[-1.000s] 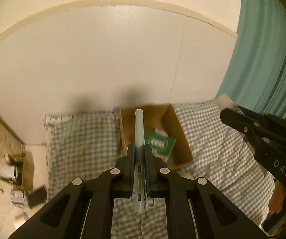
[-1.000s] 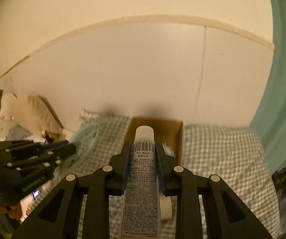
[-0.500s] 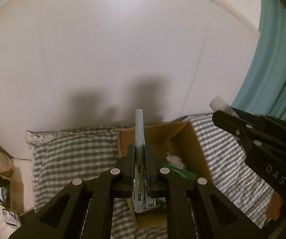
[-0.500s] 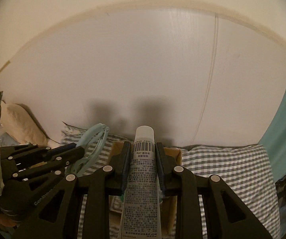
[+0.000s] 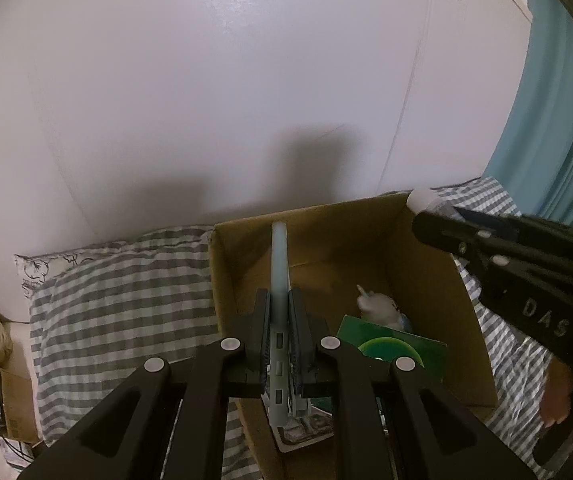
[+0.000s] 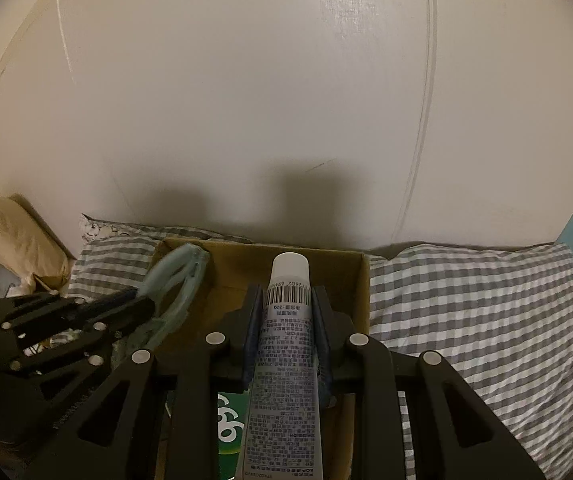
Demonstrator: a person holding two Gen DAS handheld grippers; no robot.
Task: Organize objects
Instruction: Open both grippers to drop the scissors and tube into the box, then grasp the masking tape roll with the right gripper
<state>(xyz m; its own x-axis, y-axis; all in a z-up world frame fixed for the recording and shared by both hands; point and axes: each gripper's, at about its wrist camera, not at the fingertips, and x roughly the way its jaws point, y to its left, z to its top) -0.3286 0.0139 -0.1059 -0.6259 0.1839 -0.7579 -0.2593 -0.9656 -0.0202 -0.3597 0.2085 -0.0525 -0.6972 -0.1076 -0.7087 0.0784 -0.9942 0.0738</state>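
Both grippers were poised above the open cardboard box (image 5: 426, 248) resting on the checked bedding (image 6: 486, 312). The left gripper (image 5: 280, 312) was clamped on a pale blue clip (image 5: 279, 256); the right gripper (image 6: 286, 308) was clamped on a white-capped tube (image 6: 286, 344), cap forward. To do the step well, each item should probably be lowered below the rim before release, one at a time, so that neither bounces out nor the grippers collide. The box already held a green packet (image 5: 406, 348) and a small pale item (image 5: 378, 308) of uncertain identity.
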